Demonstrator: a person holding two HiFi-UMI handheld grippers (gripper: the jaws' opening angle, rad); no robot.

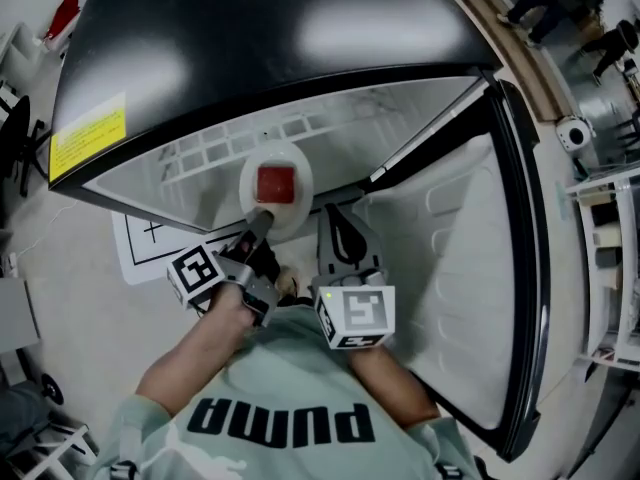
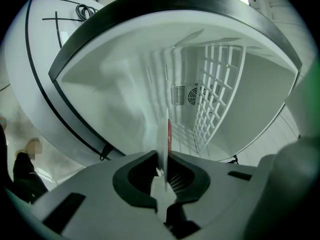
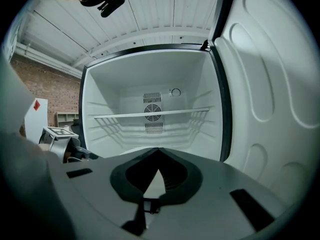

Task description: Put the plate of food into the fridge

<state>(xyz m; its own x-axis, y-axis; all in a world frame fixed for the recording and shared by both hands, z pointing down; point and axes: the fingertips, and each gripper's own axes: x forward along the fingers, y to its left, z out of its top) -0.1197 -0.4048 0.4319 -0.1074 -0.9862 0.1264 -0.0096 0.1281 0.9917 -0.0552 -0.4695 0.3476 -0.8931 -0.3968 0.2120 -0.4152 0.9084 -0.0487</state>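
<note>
Our left hand-held gripper (image 1: 262,220) pinches the rim of the white plate (image 1: 300,200), which carries a red food block (image 1: 277,182), at the open fridge's (image 1: 250,58) mouth. Our right hand-held gripper (image 3: 158,156) is pressed together, empty. Our shirt (image 1: 290,368) reads "puma"; the fridge's yellow label (image 1: 88,136) is too small to read.

The head camera looked steeply down over the person's chest onto the top of the fridge (image 1: 250,58), its open door (image 1: 450,288), the left gripper (image 1: 262,220) and the right gripper (image 1: 340,220). Each gripper camera looked along its jaws into the fridge from close by, the left one rolled sideways. Both showed the rear fan vent (image 2: 195,96) and wire shelf (image 2: 220,86).
</note>
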